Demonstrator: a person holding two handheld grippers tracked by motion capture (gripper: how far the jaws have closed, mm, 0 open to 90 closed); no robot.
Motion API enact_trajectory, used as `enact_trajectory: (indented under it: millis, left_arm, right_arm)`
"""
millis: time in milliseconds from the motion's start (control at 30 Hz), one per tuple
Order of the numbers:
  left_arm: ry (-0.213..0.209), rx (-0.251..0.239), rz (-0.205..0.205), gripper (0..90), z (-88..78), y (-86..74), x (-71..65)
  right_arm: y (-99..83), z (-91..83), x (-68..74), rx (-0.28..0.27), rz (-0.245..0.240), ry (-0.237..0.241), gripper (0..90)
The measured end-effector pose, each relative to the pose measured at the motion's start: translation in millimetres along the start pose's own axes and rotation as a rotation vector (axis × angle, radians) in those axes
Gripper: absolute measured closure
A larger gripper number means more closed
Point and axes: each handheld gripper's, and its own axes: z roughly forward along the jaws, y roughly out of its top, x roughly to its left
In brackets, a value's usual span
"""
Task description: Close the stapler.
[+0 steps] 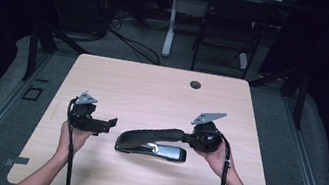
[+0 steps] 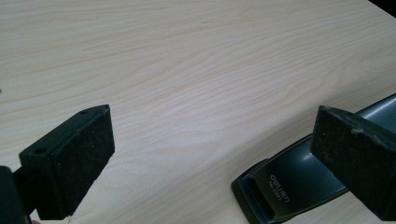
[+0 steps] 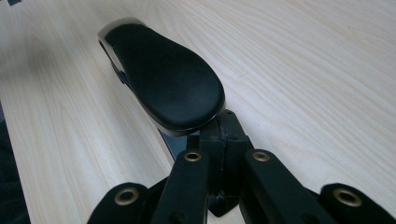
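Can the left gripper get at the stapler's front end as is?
Probably yes. The left gripper is open, the stapler base already sits beside one jaw in the left gripper view, and bare table lies between them.

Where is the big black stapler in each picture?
High view: the stapler lies mid-table, between the grippers.
Left gripper view: its front end sits bottom right.
Right gripper view: its black handle fills the upper middle.
Shared landmark: the pale wooden table.
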Motion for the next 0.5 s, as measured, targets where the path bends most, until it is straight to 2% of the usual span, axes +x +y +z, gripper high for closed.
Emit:
enact_trajectory:
  millis: [500]
  left_arm:
    - [-0.006,0.006,0.007,0.1,1.9,0.0,-0.7]
  right_arm:
    - [-4.1,7.9,-5.5,0.078,-0.004,0.001,90.0]
